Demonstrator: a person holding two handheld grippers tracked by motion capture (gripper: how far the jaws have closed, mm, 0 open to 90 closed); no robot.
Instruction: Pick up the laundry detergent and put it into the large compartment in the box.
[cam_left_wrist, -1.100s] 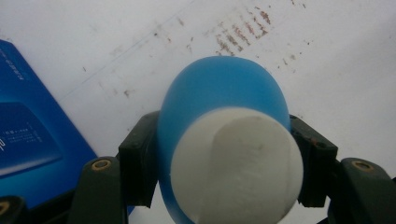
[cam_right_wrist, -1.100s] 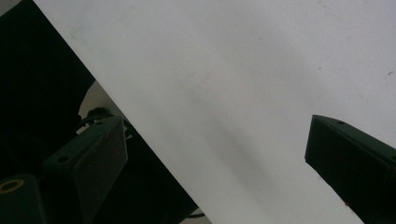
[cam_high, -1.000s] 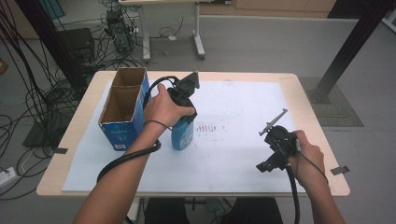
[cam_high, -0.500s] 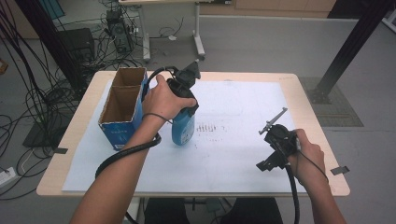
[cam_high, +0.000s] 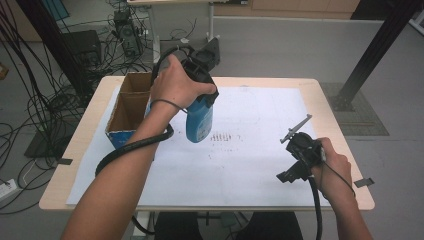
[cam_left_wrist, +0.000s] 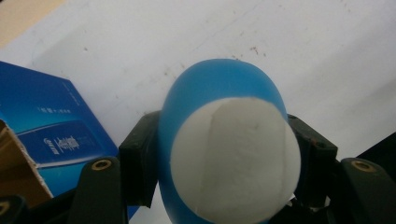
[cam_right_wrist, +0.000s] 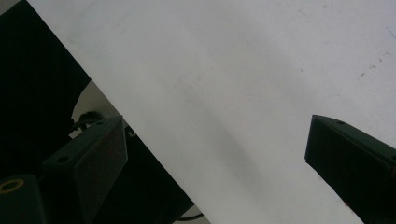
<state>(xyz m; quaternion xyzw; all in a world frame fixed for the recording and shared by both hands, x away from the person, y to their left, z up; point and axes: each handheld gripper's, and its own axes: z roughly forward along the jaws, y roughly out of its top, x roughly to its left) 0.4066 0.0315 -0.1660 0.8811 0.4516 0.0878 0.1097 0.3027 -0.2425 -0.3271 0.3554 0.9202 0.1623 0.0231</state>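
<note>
Even, soft light falls from above; the white sheet (cam_high: 250, 165) looks bright but without glare. Shadows are faint. The high view is sharp. The left gripper view blurs the near bottle (cam_left_wrist: 229, 149); the right gripper view is dim and soft.

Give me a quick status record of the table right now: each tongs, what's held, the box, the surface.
left tongs: shut on the blue bottle, one pad on each side
blue bottle: lifted off the table, hanging bottom-down beside the box
right tongs: open, nothing between the jaws, low over the white sheet
cardboard box: open top, blue sides, at the table's left side
white sheet: covers most of the tabletop, with small dark marks near its middle
</note>
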